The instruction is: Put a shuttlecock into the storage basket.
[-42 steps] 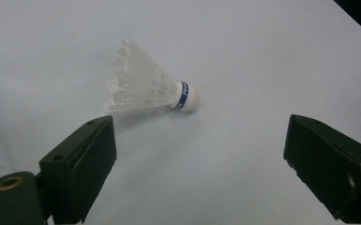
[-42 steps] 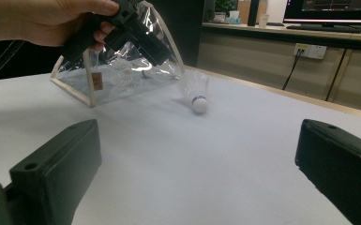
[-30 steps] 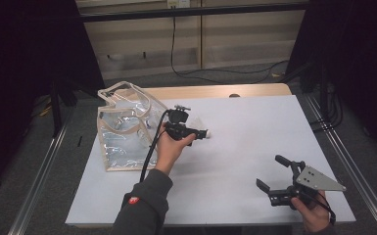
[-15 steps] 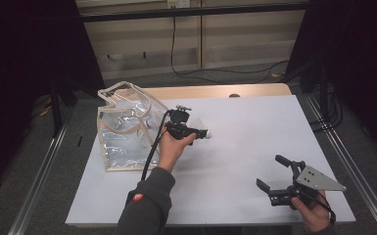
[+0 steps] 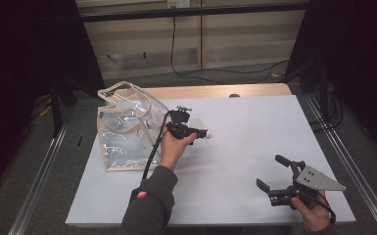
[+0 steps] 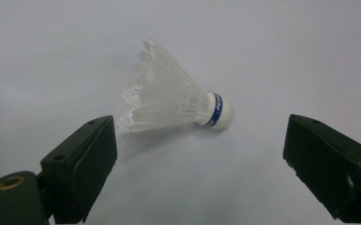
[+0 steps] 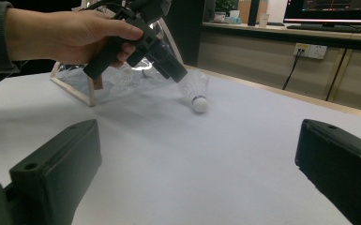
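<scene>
A white feather shuttlecock (image 6: 178, 101) with a blue band on its cork lies on its side on the white table (image 5: 245, 132). My left gripper (image 6: 201, 145) stands open just over it, one jaw on each side, neither touching it. In the high view the left gripper (image 5: 196, 131) is left of the table's middle, with the shuttlecock (image 5: 205, 133) at its tip. My right gripper (image 5: 269, 172) is open with nothing in it near the front right edge. From there I see the shuttlecock (image 7: 194, 91) resting cork down under the left gripper (image 7: 169, 63).
A clear plastic bag (image 5: 127, 129) with beige trim stands open on the table's left side, close behind the left hand; more shuttlecocks show through its wall (image 7: 122, 75). A metal rail (image 5: 342, 161) runs along the table's right side.
</scene>
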Tool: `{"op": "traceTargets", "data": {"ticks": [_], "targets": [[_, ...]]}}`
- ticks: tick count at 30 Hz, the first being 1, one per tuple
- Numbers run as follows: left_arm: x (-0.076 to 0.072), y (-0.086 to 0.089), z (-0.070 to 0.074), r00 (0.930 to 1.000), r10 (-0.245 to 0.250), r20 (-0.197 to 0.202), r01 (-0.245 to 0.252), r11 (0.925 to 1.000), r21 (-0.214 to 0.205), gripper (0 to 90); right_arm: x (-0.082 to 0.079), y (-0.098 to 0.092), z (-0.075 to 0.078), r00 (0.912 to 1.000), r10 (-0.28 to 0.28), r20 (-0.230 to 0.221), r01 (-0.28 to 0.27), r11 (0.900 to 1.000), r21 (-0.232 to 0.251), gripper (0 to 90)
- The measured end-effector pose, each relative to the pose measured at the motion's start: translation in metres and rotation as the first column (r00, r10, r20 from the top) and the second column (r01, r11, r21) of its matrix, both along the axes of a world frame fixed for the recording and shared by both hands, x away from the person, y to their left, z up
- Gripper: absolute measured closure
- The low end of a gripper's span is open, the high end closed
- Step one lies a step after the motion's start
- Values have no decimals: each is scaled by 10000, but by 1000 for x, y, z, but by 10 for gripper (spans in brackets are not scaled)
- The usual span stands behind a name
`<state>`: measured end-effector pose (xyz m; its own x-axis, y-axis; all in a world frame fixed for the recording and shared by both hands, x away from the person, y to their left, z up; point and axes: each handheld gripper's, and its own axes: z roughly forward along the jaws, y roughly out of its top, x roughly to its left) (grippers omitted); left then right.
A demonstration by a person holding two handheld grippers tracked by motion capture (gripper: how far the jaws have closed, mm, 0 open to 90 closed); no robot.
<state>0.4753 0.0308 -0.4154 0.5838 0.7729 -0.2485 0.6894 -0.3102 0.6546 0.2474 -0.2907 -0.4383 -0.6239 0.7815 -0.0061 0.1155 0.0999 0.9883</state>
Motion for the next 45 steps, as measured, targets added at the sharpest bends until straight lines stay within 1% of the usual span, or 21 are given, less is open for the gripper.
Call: {"op": "traceTargets", "data": {"ticks": [2,4,7,11,13,15,18,23,25,28,30,32,34,36,37,39,41,42,45], "targets": [[1,0,-2,10000,-9,15,8,9999,105,105,0,0,0,10000,-16,15,16,10000,-22,3],[2,0,-2,10000,-3,22,3,10000,77,106,0,0,0,10000,-6,20,6,10000,26,3],[3,-1,-3,9999,107,19,-107,9999,35,110,0,-1,1,10000,0,7,1,10000,-48,3],[6,0,-4,9998,150,114,-152,9998,145,113,0,0,1,10000,-6,20,6,10000,-26,3],[6,-1,-5,9998,160,87,-161,9998,109,114,0,-1,1,10000,-17,19,17,10000,-29,3],[7,-2,-7,9999,118,76,-120,9998,169,122,0,-1,1,10000,-37,18,37,10000,-10,3],[8,-4,-9,9997,151,185,-155,9997,206,131,0,-1,1,10000,-14,23,14,10000,-67,4],[10,-4,-11,9996,122,236,-126,9997,200,134,0,-1,0,10000,-10,23,10,10000,4,3],[11,-5,-11,9994,121,314,-127,9997,191,138,0,-1,0,10000,-17,31,17,10000,-3,4],[12,-5,-13,9998,101,158,-104,9998,169,153,0,-1,0,10000,0,7,0,10000,11,3],[11,-6,-14,9999,-20,114,18,9998,214,172,0,-1,0,10000,-2,8,2,10000,12,3],[10,-8,-14,9998,-138,134,135,9997,209,173,0,-1,0,10000,-15,31,15,10000,10,4],[8,-8,-13,9997,-222,126,217,9992,326,191,0,-1,0,10000,-33,27,33,10000,5,4],[7,-8,-12,9996,-279,62,277,9992,274,196,0,-1,0,10000,-11,12,11,10000,5,4],[6,-8,-12,9992,-394,10,394,9988,295,208,0,-1,0,10000,1,19,-1,10000,6,3],[5,-8,-11,9991,-413,56,411,9986,333,227,0,-1,0,10000,12,2,-12,10000,-65,4],[4,-8,-10,9984,-555,-63,556,9983,183,255,0,-1,0,10000,-4,26,4,10000,-61,3],[3,-9,-9,9984,-562,-56,563,9983,150,271,0,-1,0,10000,-6,25,6,10000,-56,4],[1,-10,-10,9974,-718,-54,719,9971,242,311,0,0,0,10000,-2,1,2,10000,-46,4]]}}
